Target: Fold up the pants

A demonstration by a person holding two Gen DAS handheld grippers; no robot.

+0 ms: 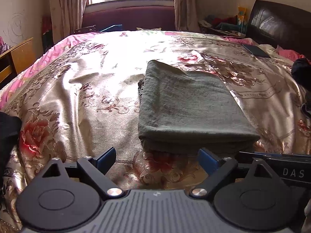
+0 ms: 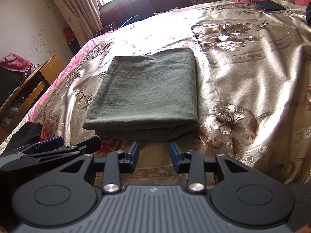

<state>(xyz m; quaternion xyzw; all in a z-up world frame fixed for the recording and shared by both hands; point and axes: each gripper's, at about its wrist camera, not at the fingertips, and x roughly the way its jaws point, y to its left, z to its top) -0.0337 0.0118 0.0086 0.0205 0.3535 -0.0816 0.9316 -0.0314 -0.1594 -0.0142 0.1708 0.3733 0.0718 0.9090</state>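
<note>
Olive-green pants (image 1: 186,106) lie folded into a flat rectangle on the floral satin bedspread (image 1: 87,89). They also show in the right wrist view (image 2: 147,93), with stacked layers at the near edge. My left gripper (image 1: 157,155) is open and empty, just short of the near edge of the pants. My right gripper (image 2: 154,151) is open, narrower, and empty, also just in front of that edge. The left gripper shows at the left of the right wrist view (image 2: 75,145).
A dark flat phone-like object (image 1: 255,50) lies on the bed at the far right. A wooden desk (image 2: 33,85) stands left of the bed. A dark headboard (image 1: 279,21) and cluttered shelf are at the right. Dark clothing (image 1: 300,71) sits at the right edge.
</note>
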